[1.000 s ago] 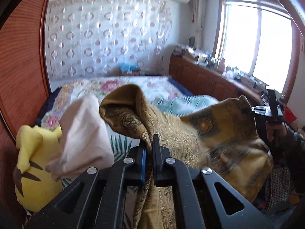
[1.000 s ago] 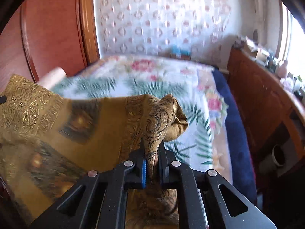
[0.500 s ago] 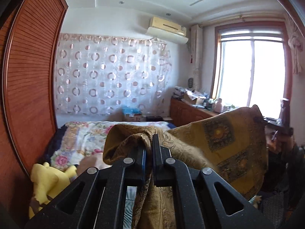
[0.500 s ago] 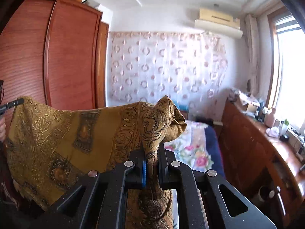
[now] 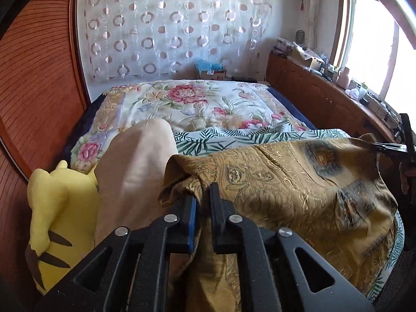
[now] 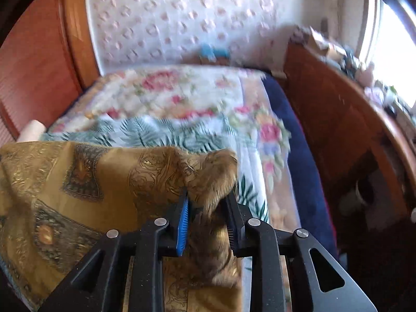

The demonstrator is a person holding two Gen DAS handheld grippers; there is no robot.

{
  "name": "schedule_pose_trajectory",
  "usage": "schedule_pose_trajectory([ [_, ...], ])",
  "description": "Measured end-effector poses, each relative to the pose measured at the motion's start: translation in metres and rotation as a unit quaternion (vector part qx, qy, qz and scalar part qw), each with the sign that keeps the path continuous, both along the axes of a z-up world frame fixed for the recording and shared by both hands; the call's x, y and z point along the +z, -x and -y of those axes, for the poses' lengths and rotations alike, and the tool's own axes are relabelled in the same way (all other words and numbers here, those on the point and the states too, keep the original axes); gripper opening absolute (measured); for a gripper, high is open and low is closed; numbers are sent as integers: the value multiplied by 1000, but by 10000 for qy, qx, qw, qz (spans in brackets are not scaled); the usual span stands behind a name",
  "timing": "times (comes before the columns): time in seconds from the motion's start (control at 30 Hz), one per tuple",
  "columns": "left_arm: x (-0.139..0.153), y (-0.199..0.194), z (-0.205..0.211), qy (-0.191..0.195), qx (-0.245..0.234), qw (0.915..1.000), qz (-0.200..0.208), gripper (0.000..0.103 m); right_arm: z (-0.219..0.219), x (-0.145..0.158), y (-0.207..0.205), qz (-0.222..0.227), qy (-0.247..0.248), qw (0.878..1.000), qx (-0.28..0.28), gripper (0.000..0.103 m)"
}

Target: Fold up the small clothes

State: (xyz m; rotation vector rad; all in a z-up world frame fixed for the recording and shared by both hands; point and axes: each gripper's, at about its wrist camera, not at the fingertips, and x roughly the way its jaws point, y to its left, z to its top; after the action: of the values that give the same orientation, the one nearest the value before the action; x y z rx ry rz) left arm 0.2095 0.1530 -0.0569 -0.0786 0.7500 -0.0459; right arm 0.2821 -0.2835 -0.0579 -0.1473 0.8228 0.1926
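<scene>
Gold brocade: the patterned gold cloth (image 5: 299, 182) I'm handling lies spread across the near end of the bed (image 5: 197, 109), over the leaf-print part of the cover.
Left gripper (image 5: 202, 195): my jaws are easing apart; a bunched corner of the cloth sits in the narrow gap, and I cannot tell whether the pads still press on it.
Right gripper (image 6: 208, 195): jaws opening, gap plainly wider than the fold of cloth between them; the blue pad (image 6: 183, 223) stands just clear of the fabric.
Cloth edge: stretched between my two grippers; the far corner meets the right gripper at the left view's right edge.
Left of cloth: a beige garment (image 5: 137, 171) heaped up, touching a yellow plush toy (image 5: 57, 213).
Right side: wooden cabinet (image 5: 312, 96) along the window.
Right view: blurred.
</scene>
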Motion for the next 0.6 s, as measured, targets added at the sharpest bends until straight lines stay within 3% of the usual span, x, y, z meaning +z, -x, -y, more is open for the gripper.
schedule_pose_trajectory([
  [0.07,2,11,1,-3,-22,10000,29,46,-1,-7,5,17,-23,9999,101,32],
  [0.13,6,26,3,-32,-53,10000,65,53,0,-4,10,89,-54,9997,203,34],
  [0.33,8,77,6,-234,71,9995,189,55,37,-4,49,207,-137,9990,362,35],
  [0.6,-15,131,22,-10,5,9999,107,55,58,-36,105,313,-198,9983,444,35],
])
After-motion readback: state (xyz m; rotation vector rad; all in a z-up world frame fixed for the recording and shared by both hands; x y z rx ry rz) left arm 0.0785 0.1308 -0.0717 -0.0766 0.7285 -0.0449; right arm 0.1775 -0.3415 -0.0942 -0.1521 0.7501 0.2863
